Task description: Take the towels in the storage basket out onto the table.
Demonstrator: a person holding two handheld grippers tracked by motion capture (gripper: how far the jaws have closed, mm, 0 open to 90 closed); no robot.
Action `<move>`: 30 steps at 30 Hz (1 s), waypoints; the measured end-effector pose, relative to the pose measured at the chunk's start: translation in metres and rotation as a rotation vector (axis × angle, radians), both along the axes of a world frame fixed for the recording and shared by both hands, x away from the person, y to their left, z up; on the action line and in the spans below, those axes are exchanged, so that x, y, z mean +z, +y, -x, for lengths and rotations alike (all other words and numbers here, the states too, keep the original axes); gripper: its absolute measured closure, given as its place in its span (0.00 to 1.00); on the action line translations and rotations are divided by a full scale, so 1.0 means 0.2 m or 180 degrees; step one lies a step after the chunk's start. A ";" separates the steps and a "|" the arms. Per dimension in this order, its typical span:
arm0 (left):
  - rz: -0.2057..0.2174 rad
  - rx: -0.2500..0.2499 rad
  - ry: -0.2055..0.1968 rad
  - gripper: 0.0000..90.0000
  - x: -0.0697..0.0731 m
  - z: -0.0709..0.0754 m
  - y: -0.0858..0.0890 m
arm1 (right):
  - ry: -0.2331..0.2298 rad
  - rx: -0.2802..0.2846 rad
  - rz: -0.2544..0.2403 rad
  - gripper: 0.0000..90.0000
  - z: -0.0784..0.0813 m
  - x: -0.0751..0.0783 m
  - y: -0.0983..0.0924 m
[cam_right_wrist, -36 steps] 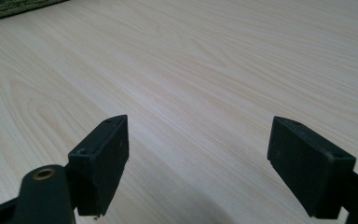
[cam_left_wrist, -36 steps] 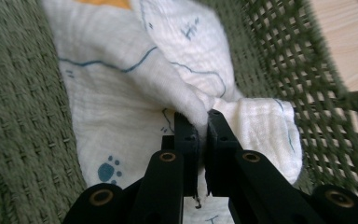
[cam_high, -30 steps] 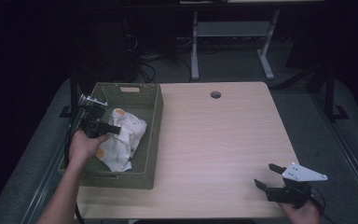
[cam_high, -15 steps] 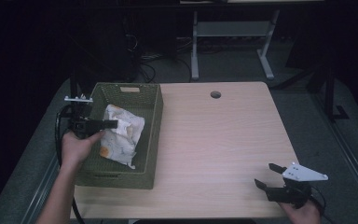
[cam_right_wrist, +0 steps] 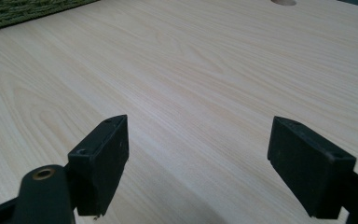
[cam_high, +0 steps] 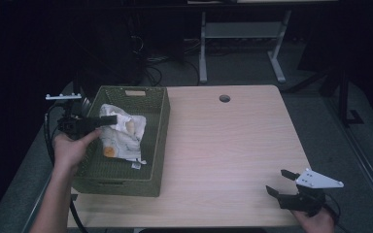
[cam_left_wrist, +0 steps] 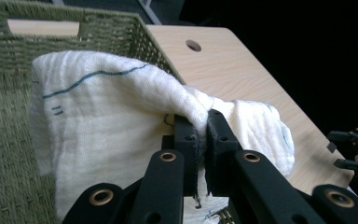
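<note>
At the table's left side, the left gripper (cam_high: 108, 119) pinches a fold of a white printed cloth (cam_high: 122, 137), which hangs over the green woven basket (cam_high: 126, 179), its lower part inside. At the near right corner of the wooden table (cam_high: 223, 145), the right gripper (cam_high: 278, 183) hovers low with jaws wide apart, holding nothing.

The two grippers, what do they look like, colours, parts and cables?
Both are black with two flat, squared jaws on arms pinned by brass-coloured rivets. The left gripper trails a black cable and carries a pale plate. The right gripper has a grey three-cornered plate on top. Both forearms are bare, no sleeves.
</note>
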State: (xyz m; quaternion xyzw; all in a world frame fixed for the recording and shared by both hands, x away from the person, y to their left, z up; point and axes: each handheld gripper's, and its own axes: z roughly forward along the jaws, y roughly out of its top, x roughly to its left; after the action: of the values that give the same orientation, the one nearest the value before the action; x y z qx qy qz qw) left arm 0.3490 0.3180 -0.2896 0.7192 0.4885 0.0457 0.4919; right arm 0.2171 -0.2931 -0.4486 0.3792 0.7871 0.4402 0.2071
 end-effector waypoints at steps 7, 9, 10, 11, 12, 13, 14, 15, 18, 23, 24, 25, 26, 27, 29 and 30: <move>0.0082 -0.0003 -0.0149 0.95 0.10 0.02 0.01 | -0.0013 -0.0001 -0.0009 0.22 0.00 0.00 0.00; 0.0085 -0.0020 -0.0184 0.95 0.13 0.03 0.01 | -0.0013 -0.0004 0.0000 0.22 0.00 0.00 0.00; 0.0099 -0.0020 -0.0198 0.95 0.13 0.03 0.00 | -0.0010 -0.0003 -0.0005 0.22 0.00 0.00 0.00; 0.0085 -0.0029 -0.0224 0.95 0.15 0.03 0.00 | -0.0010 -0.0003 -0.0005 0.22 0.00 0.00 0.00; 0.0106 -0.0063 -0.0270 0.95 0.18 0.04 -0.01 | -0.0008 -0.0003 -0.0001 0.22 0.00 0.00 0.00; 0.0106 -0.0063 -0.0270 0.95 0.18 0.04 -0.01 | -0.0008 -0.0003 -0.0001 0.22 0.00 0.00 0.00; 0.0116 -0.0068 -0.0286 0.95 0.19 0.04 -0.02 | -0.0011 -0.0005 -0.0001 0.22 0.00 0.00 0.00; 0.0118 -0.0083 -0.0299 0.95 0.20 0.04 -0.02 | -0.0008 -0.0010 -0.0009 0.22 0.00 0.00 0.00; 0.0120 -0.0113 -0.0338 0.95 0.23 0.05 -0.04 | -0.0012 -0.0010 0.0000 0.22 0.00 0.00 0.00; 0.0160 -0.0191 -0.0454 0.95 0.32 0.06 -0.09 | -0.0012 -0.0017 0.0005 0.22 -0.01 0.00 0.00; 0.0164 -0.0220 -0.0478 0.95 0.34 0.07 -0.10 | -0.0014 -0.0017 0.0004 0.22 -0.01 0.00 0.00; 0.0154 -0.0240 -0.0487 0.95 0.35 0.07 -0.11 | -0.0014 -0.0019 0.0005 0.22 -0.01 0.00 0.00; 0.0139 -0.0264 -0.0512 0.95 0.37 0.07 -0.13 | 0.0002 -0.0017 0.0003 0.22 -0.01 0.00 0.00; 0.0122 -0.0288 -0.0519 0.95 0.38 0.07 -0.14 | 0.0002 -0.0017 0.0003 0.22 -0.01 0.00 0.00; 0.0114 -0.0334 -0.0551 0.95 0.40 0.08 -0.17 | -0.0011 -0.0006 0.0010 0.22 0.00 -0.01 0.00; 0.0139 -0.0368 -0.0581 0.95 0.43 0.08 -0.21 | -0.0017 -0.0007 0.0001 0.22 0.00 -0.01 0.00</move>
State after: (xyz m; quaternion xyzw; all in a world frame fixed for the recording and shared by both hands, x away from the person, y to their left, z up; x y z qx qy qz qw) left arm 0.3328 0.2759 -0.2035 0.7282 0.4003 0.0719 0.5517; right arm 0.2174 -0.2932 -0.4496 0.3789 0.7862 0.4409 0.2097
